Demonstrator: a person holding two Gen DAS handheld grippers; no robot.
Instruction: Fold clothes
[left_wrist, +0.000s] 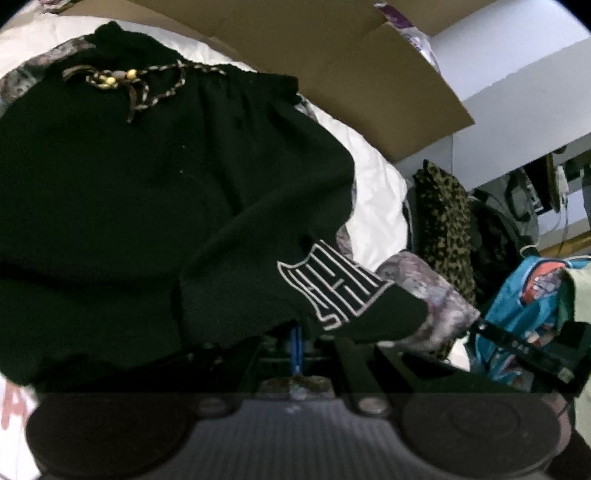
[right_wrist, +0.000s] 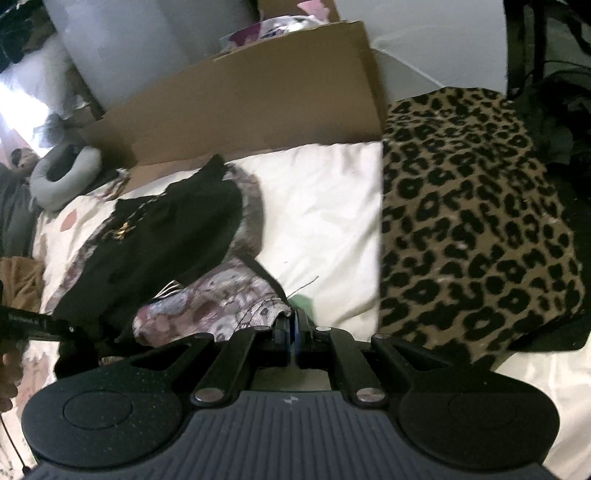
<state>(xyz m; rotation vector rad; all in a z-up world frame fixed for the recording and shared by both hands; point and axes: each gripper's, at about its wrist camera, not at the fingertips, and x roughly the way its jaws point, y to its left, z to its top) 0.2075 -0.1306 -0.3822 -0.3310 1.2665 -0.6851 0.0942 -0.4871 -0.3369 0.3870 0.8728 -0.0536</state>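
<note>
With both grippers, left (left_wrist: 297, 343) and right (right_wrist: 293, 332), clamped on the near hem of the black shorts (left_wrist: 166, 177) on the white bed (right_wrist: 325, 206), you carry it level toward the far waistband.

Each tool is matte black: the right tool (right_wrist: 294, 325) has blue-edged pads, silver pivot screws, round side discs and a ribbed grey base; the left tool (left_wrist: 297, 347) looks alike.

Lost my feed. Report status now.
Both grippers, left and right, shut on black shorts hem. Shorts on white bedding. Leopard-print blanket alongside, apart.
</note>
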